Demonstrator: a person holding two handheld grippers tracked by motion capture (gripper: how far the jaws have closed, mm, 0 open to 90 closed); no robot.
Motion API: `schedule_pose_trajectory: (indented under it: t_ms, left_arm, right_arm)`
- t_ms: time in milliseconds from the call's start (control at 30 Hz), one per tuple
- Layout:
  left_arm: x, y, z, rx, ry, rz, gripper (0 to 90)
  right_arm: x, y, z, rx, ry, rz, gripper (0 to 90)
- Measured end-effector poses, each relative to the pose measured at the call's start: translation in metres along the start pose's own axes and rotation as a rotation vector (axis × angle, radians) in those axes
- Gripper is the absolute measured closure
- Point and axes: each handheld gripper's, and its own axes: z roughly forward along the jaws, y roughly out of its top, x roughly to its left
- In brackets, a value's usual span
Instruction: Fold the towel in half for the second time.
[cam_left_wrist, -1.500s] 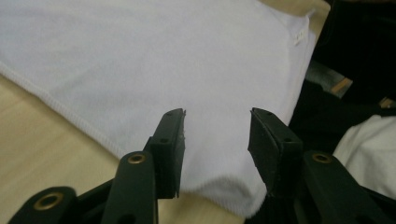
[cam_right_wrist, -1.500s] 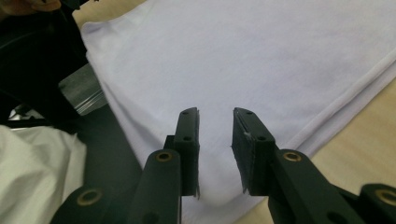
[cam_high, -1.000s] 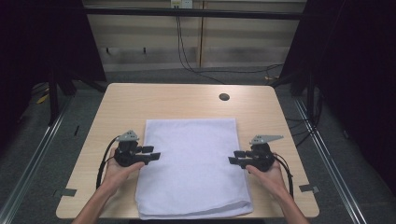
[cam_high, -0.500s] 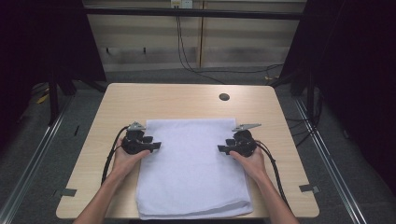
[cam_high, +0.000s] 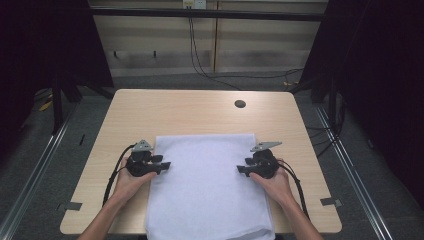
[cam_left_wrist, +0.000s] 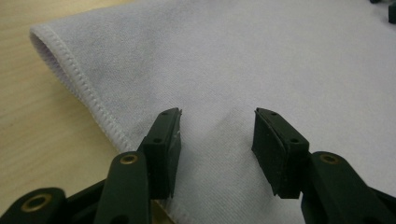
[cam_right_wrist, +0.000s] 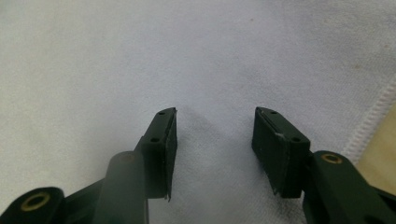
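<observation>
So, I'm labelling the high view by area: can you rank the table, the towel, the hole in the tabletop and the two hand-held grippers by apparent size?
1. Table
2. Towel
3. Left hand-held gripper and right hand-held gripper: they look alike, so no ranking between them
4. Hole

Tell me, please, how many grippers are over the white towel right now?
2. The left gripper reaches over the towel's left edge, and the right gripper over its right edge; both have open jaws.
</observation>
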Motion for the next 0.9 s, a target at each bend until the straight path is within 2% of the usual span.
schedule_pose_trajectory:
  t_ms: [67,167,200,333,400,500,533,567,633,700,767,800,900]
  left_arm:
    - [-0.005,-0.004,-0.002,-0.004,0.006,0.026,51.4]
    - [-0.013,-0.007,-0.004,0.008,0.001,0.031,50.3]
    - [-0.015,-0.008,-0.006,0.015,0.004,0.043,50.2]
    - [-0.023,-0.013,-0.013,0.039,-0.027,0.036,50.2]
    - [-0.027,-0.017,-0.019,0.052,-0.047,0.035,50.1]
    - [-0.028,-0.018,-0.024,0.079,-0.086,0.052,48.3]
    - [-0.025,-0.016,-0.024,0.075,-0.101,0.048,46.9]
    - [-0.019,-0.014,-0.026,0.052,-0.093,0.034,46.9]
    - [-0.010,-0.010,-0.026,0.034,-0.085,0.004,46.9]
    - [-0.003,-0.003,-0.027,-0.001,-0.041,-0.003,46.9]
    - [0.008,0.007,-0.029,-0.039,-0.012,-0.026,46.9]
    - [0.013,0.012,-0.030,-0.055,0.003,-0.040,46.6]
    - [0.029,0.024,-0.028,-0.050,0.006,-0.079,44.2]
  right_arm:
    - [0.006,-0.003,-0.004,0.015,-0.006,-0.021,49.9]
    - [0.015,-0.009,-0.009,0.031,-0.002,-0.034,49.8]
    - [0.016,-0.011,-0.011,0.036,0.005,-0.035,49.8]
    - [0.018,-0.018,-0.018,0.028,0.043,-0.003,49.9]
    - [0.020,-0.021,-0.022,0.043,0.059,0.013,49.9]
    - [0.023,-0.020,-0.027,0.078,0.082,-0.021,51.1]
    - [0.022,-0.019,-0.028,0.064,0.074,-0.015,49.8]
    - [0.017,-0.016,-0.030,0.034,0.062,-0.013,49.6]
    - [0.002,-0.008,-0.034,-0.034,0.046,0.027,47.9]
    - [-0.016,0.002,-0.033,-0.084,0.026,0.055,47.8]
    - [-0.030,0.013,-0.028,-0.077,-0.024,0.054,47.2]
    - [-0.038,0.017,-0.025,-0.076,-0.030,0.066,46.4]
    - [-0.054,0.027,-0.016,-0.091,-0.048,0.106,45.0]
